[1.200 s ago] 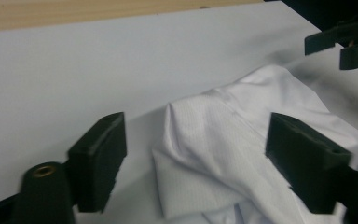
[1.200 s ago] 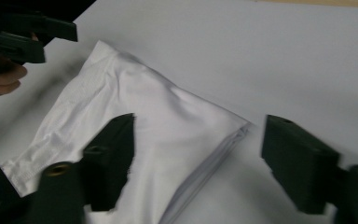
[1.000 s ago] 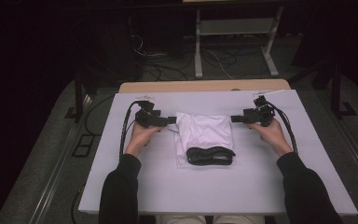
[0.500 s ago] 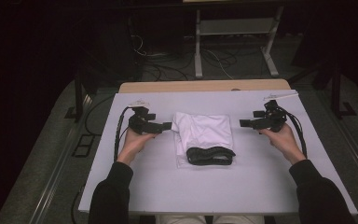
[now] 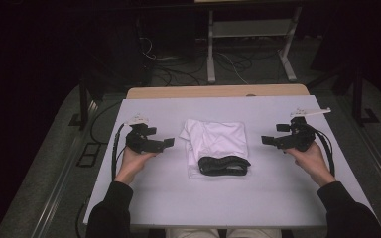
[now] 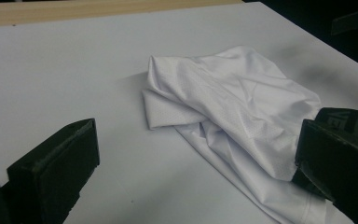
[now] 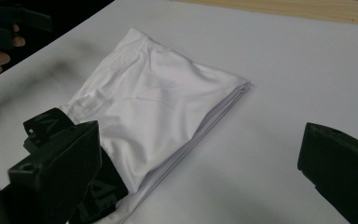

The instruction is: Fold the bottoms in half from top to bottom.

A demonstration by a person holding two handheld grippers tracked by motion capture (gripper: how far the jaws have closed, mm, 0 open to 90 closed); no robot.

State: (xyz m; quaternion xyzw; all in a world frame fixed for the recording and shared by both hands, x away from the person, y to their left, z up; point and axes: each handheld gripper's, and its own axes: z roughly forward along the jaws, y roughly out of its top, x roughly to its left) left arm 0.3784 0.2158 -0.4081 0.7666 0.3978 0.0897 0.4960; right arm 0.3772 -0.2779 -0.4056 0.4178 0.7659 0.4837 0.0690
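Note:
A folded white garment lies mid-table, its black elastic waistband at the near end. My left gripper is held to its left, open, jaws pointing at the cloth with a gap of bare table between. To the right of the cloth my right gripper is open too, also apart from it. In the left gripper view the wide-apart jaws of the left gripper frame the garment and band. The right gripper frames the garment and the band the same way.
The white table top has a wooden strip along its far edge. Behind the table are floor cables and a metal stand. Bare table surface lies on both sides of the garment and in front of it.
Both grippers have drawn outward from the garment's upper corners, left one leftward and right one rightward. The garment now lies folded and flat, untouched.

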